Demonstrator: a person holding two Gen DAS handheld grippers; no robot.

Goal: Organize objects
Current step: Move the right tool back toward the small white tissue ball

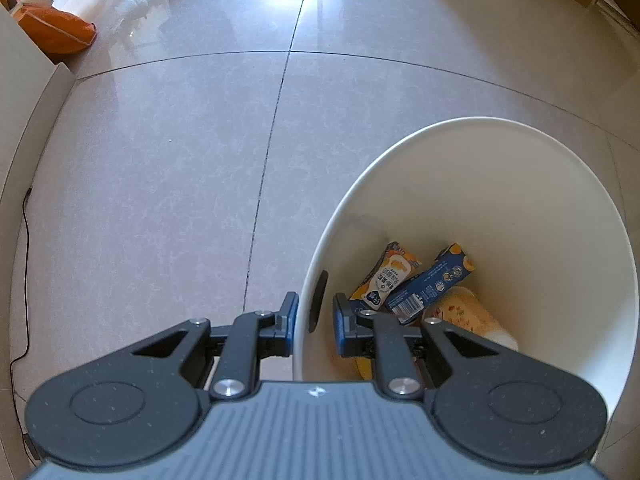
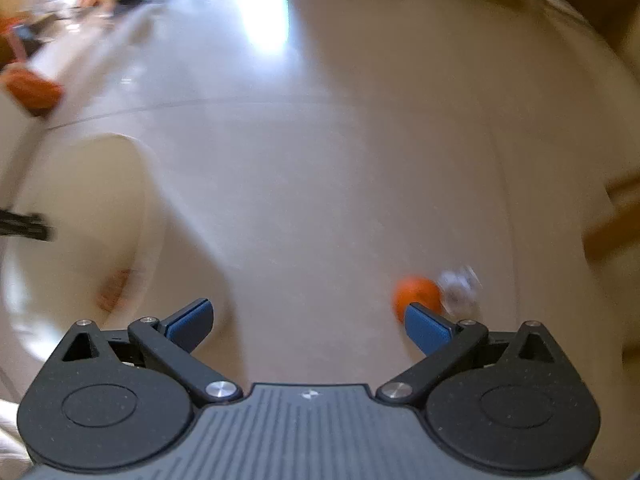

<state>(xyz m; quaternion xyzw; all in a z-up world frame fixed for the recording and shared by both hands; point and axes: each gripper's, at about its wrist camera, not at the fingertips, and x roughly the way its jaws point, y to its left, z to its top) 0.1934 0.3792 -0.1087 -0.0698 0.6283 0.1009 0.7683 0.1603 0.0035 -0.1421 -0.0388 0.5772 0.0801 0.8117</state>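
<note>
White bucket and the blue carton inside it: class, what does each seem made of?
White bucket: probably plastic, with a smooth, seamless, matte wall and a thin rolled rim. Blue carton: likely coated paperboard, with sharp folded edges and a printed barcode.

Glossy tile floor, smooth plastic bin

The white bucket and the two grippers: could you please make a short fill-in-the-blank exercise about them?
1. The left gripper grips the wall of the white bucket with one finger outside and one ____.
2. The right gripper is wide ____ and holds nothing.
3. Near the right gripper, an ____ ball lies on the floor.
4. The blue carton lies ____ the bucket.

Missing words: inside; open; orange; inside
</note>
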